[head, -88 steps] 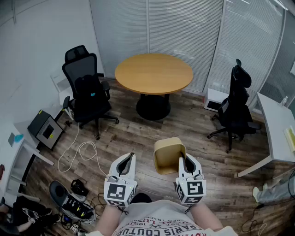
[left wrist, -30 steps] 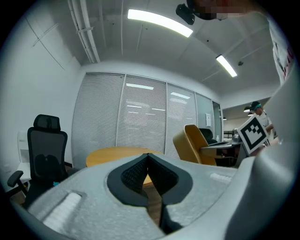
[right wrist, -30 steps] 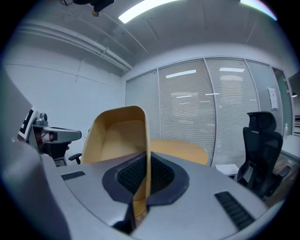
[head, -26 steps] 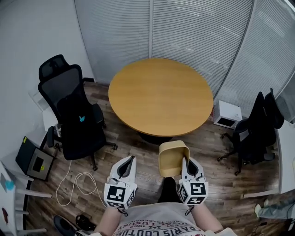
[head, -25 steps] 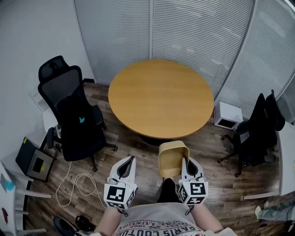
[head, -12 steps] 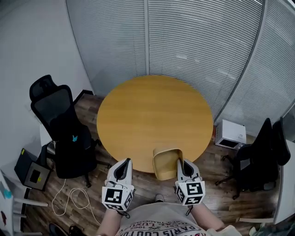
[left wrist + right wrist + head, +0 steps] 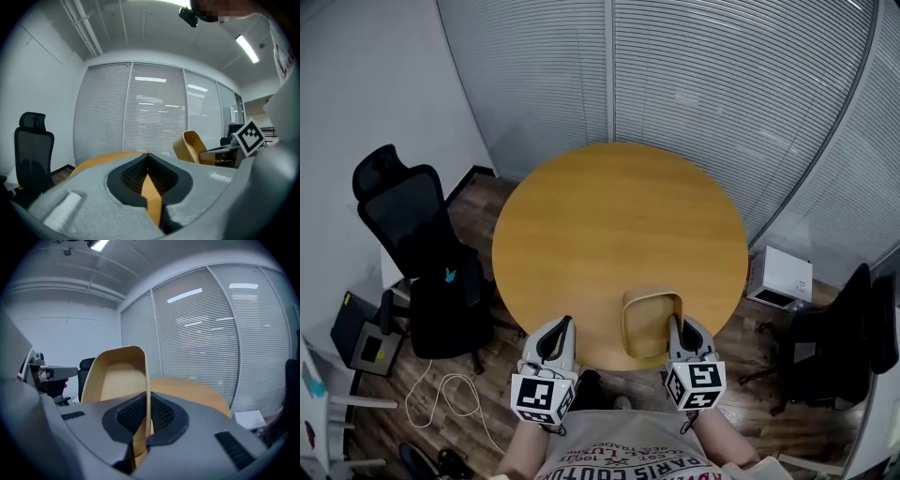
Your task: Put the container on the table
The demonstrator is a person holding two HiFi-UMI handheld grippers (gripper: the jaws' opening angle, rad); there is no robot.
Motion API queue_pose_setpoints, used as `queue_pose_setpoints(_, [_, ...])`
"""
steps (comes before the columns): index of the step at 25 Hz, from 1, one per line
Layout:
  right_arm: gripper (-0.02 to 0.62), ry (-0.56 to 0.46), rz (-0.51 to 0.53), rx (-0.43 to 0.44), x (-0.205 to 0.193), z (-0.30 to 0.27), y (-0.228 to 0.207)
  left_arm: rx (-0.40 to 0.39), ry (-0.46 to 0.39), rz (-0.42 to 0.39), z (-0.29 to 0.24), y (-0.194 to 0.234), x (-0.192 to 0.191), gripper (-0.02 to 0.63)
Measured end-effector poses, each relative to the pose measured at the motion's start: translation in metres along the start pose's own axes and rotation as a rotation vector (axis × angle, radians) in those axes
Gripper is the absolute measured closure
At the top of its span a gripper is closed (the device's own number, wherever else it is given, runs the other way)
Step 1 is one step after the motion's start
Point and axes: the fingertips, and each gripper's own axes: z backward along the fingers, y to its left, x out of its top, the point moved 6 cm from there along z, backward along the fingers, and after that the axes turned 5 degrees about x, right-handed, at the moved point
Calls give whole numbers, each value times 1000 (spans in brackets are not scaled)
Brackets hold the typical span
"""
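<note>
Container [image 7: 645, 323], tan, hangs over the near edge of the round counter [image 7: 609, 234], its wall pinched in the right claw [image 7: 677, 328]; the left claw [image 7: 558, 328] beside it is closed, empty.

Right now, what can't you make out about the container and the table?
- Whether the container touches the table: head view, its own body hides the underside.
- Container's lower part: right gripper view, the right gripper covers it.
- Table's base: head view, hidden under its top.
</note>
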Motion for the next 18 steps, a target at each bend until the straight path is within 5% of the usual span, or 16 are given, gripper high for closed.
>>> queue_pose_setpoints(18, [583,111,-13,-65,18,-186,-3,-138,6,-16,-163,109,-1,600])
